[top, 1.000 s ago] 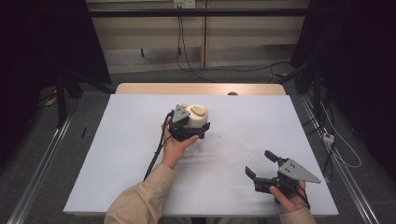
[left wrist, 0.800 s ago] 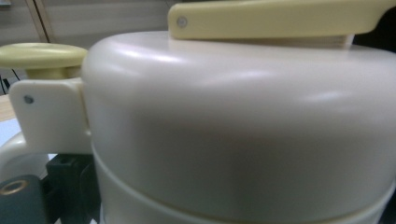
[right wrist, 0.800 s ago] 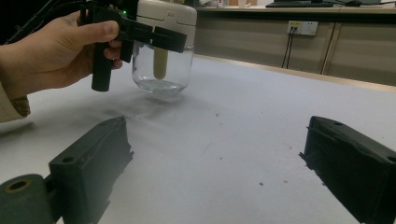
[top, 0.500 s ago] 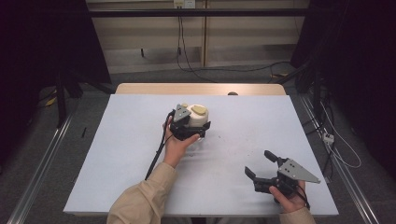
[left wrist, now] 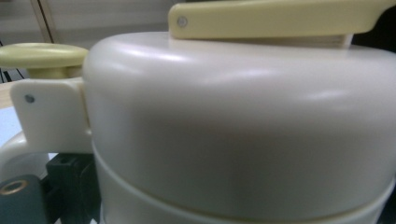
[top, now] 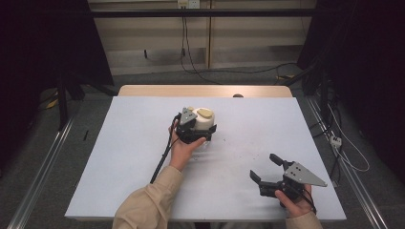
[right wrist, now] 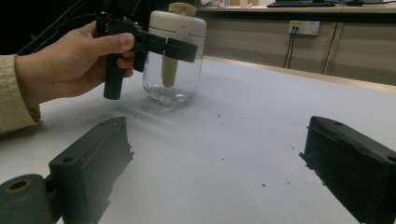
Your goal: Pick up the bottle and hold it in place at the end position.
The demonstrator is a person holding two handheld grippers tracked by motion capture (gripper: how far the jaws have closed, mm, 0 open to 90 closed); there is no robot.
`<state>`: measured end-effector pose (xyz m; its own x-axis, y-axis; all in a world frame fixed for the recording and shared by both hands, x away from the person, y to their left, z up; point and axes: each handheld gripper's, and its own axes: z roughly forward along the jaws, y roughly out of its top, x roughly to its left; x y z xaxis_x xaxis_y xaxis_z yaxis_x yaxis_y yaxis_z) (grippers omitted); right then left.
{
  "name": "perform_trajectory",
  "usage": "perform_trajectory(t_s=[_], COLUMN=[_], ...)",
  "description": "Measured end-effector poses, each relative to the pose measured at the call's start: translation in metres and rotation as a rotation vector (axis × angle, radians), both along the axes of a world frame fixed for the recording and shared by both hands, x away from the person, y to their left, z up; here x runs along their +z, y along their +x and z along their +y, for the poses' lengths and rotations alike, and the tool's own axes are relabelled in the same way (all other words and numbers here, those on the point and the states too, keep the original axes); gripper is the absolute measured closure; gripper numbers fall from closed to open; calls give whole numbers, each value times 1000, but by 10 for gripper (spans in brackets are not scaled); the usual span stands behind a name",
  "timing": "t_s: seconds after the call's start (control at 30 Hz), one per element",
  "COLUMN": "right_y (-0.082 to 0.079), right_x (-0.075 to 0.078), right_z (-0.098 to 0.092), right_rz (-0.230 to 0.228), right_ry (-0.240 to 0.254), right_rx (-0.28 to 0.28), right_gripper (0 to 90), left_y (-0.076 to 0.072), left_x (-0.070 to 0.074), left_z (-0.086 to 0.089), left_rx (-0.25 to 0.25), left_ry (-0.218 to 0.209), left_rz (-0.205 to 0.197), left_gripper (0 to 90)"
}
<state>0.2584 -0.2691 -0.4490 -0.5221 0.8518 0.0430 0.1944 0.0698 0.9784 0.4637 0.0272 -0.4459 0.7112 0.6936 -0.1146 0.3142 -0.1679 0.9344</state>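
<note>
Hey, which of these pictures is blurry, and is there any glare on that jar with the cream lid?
Left gripper view: the cream lid sits so close that it is soft and out of focus, with pale glare streaks across its dome. Right gripper view: the jar is fairly sharp, the near jaws blurred. High view: even light on the table, dark surroundings.

A clear glass jar [right wrist: 172,79] carries a cream plastic lid [top: 204,119] with pale-yellow lever [left wrist: 280,18]; black left tool [right wrist: 154,44]; pale grey-blue surface [top: 286,129], dark-speckled.
</note>
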Motion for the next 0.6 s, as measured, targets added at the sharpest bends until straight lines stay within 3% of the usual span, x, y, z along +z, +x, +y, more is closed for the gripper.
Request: perform_trajectory(t_s=[0.6], right_y=[3], right_x=[-2], right_z=[3], right_rz=[11], right_ry=[-6], right_rx=[6], right_gripper=[59], left_y=[3], left_x=[-5], left_z=[-4], left_rx=[5], left_ry=[-7], left_rz=[-22], left_gripper=[56])
